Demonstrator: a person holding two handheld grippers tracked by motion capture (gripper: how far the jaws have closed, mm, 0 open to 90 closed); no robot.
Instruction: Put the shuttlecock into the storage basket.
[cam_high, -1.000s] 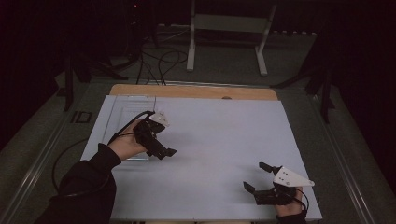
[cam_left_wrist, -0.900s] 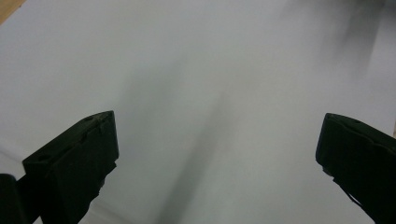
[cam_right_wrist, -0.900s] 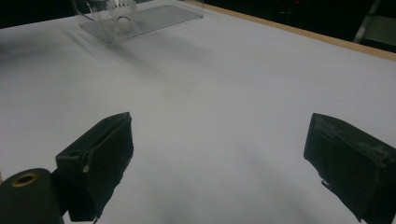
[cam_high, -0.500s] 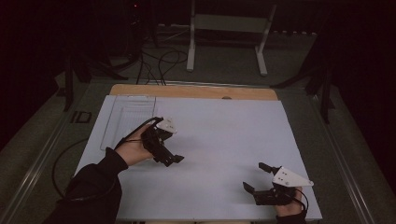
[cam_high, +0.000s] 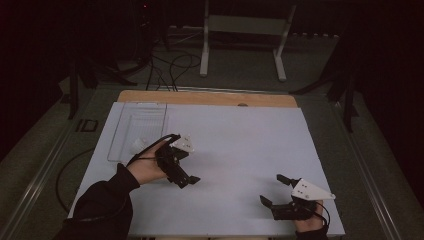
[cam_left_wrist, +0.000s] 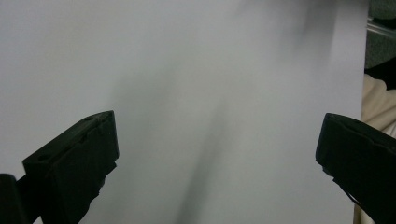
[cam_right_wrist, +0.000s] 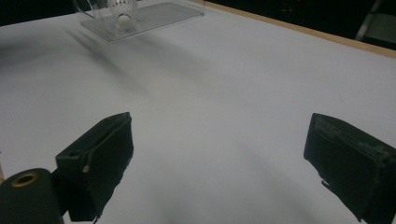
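The wide middle of the counter (cam_high: 240, 150) is left bare, so passage between the left claw (cam_high: 186, 179) and the right claw (cam_high: 272, 190) is unhindered; the far left corner is taken up by a clear tray (cam_high: 142, 120), in which a shuttlecock (cam_right_wrist: 122, 11) stands; bare white surface is seen between both claws' wide-apart jaws.
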